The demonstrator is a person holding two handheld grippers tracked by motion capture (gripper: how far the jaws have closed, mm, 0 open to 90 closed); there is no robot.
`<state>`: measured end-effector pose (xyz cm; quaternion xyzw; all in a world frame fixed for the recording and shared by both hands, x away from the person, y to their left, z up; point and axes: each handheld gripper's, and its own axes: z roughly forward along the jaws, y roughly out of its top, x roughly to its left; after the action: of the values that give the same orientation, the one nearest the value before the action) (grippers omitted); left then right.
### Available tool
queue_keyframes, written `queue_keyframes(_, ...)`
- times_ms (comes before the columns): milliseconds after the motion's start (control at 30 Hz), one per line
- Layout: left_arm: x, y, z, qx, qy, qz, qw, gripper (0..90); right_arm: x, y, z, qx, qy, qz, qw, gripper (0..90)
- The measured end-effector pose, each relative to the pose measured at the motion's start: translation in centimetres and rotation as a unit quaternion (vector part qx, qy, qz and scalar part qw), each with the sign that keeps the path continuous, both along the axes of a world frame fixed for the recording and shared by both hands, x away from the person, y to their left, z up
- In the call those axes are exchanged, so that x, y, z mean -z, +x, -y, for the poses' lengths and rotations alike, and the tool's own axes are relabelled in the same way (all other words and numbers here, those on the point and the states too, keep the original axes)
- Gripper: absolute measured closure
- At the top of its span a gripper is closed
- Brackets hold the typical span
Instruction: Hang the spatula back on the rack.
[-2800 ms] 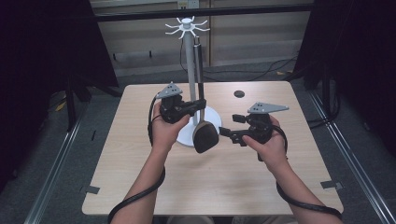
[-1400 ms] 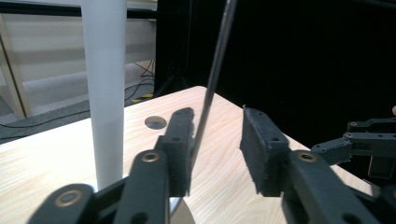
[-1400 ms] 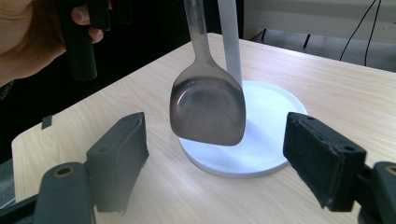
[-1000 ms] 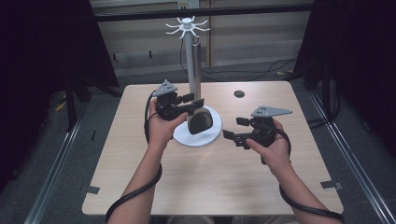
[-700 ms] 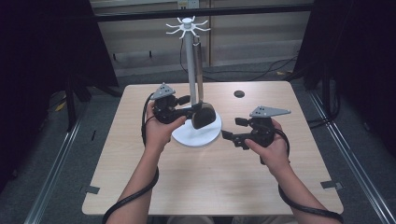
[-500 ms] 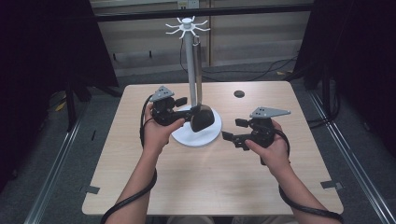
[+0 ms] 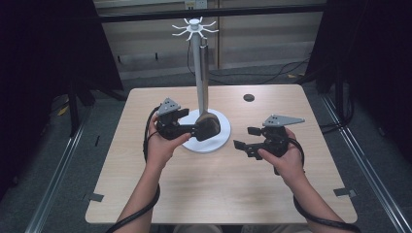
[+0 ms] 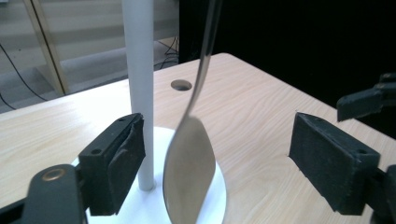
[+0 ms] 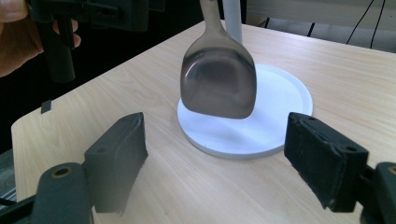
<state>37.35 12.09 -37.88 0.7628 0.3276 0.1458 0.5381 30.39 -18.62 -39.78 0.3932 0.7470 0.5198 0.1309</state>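
Note:
A white stand has a pole (image 7: pixel 198 73), a ring of hooks (image 7: pixel 195 25) on top and a round base (image 7: pixel 216 144). A metal spatula (image 7: pixel 208 126) hangs from the hooks, its blade just above the base. My left gripper (image 7: pixel 190 122) is open at the blade's left. In the left gripper view the spatula blade (image 8: pixel 189 172) hangs between the wide-apart jaws of the left gripper (image 8: pixel 222 154), touching neither, with the pole (image 8: pixel 140 70) behind. My right gripper (image 7: pixel 247 138) is open to the right of the base. The right gripper (image 9: pixel 219 158) faces the blade (image 9: pixel 219 84) and base (image 9: pixel 280 102).
The light wooden table (image 7: pixel 218 194) has a small round hole (image 7: pixel 248 97) at the back right. Cables trail from both grippers toward the front edge. Dark floor and metal rails surround the table.
The right gripper let go of the spatula blade and drew back to the right. The left gripper came to the blade, then eased toward the person. The blade swung back over the base.

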Motion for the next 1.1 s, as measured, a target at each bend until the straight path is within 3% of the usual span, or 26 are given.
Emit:
queue_keyframes(533,1.8,-1.0,-0.5,0.001,0.011,-0.008,0.9999,12.2,0.8,-0.5,0.9,0.002,-0.001,-0.003,1.0,20.5)
queue_keyframes(1100,3.9,-2.3,-1.5,-0.004,0.009,-0.022,0.9997,10.9,1.6,-1.1,1.3,-0.002,-0.007,-0.002,1.0,20.0)
